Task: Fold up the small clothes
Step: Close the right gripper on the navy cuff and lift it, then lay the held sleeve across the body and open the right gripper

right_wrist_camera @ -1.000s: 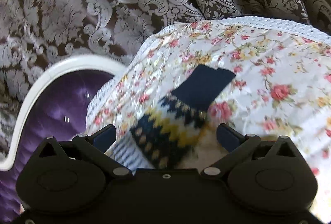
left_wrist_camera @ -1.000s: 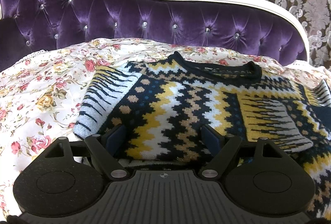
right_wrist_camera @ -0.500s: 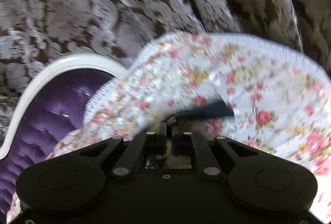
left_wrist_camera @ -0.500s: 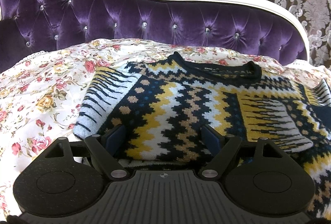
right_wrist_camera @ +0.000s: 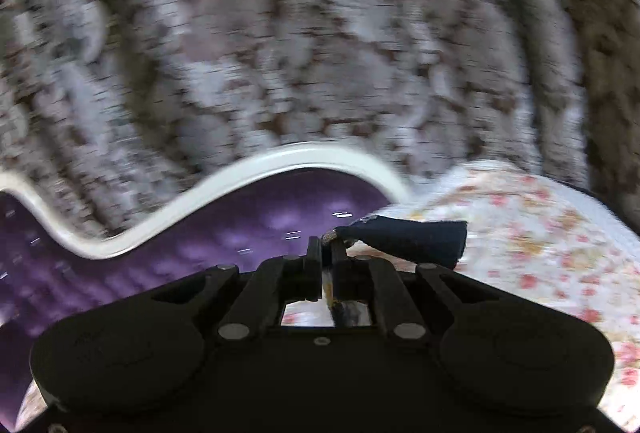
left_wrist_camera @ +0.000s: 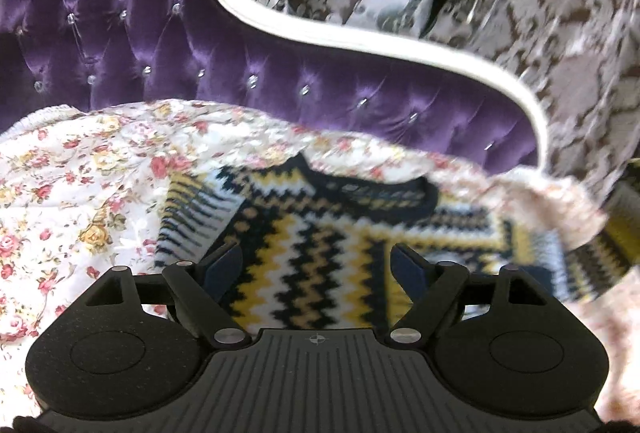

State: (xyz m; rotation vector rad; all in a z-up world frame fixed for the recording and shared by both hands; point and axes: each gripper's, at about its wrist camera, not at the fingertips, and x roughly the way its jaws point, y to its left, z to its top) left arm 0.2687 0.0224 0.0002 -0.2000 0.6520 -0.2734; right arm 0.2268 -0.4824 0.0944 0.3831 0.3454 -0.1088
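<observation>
Headboard [left_wrist_camera: 280,81] and curtain [left_wrist_camera: 580,33] stand behind sweater [left_wrist_camera: 320,253] on floral bedspread [left_wrist_camera: 80,193].

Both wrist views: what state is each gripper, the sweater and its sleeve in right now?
Left gripper: open, holding nothing, over the sweater's body.
Right gripper: shut on the sleeve at its dark cuff.
Sweater: spread front-up on the floral sheet, not yet fully folded.
Sleeve: lifted off the sheet, dark cuff sticking out past the gripper.
</observation>
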